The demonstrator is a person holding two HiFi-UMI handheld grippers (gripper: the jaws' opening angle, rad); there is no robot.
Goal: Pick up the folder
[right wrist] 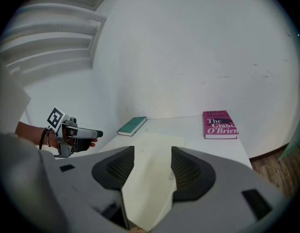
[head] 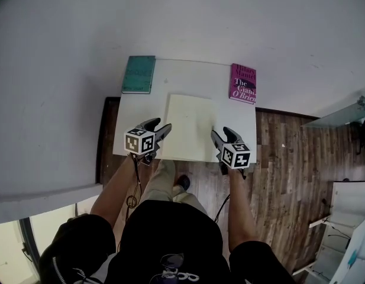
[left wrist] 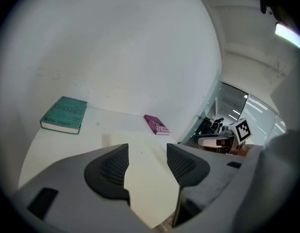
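A pale yellow folder (head: 189,127) lies flat on the white table (head: 135,120), with its near edge at the table's front. My left gripper (head: 164,130) hovers at the folder's near left corner and my right gripper (head: 215,136) at its near right corner. Both stand open, with nothing pressed between the pads. In the left gripper view the folder (left wrist: 150,193) shows through the gap of the left gripper (left wrist: 147,161). The right gripper view shows the same: the folder (right wrist: 147,193) lies beyond the wide-set jaws of the right gripper (right wrist: 152,166).
A teal book (head: 139,74) lies at the table's far left corner and a pink book (head: 243,83) at its far right corner. A white wall rises behind the table. Dark wood floor (head: 288,158) lies to the right, and the person's legs stand at the table's front edge.
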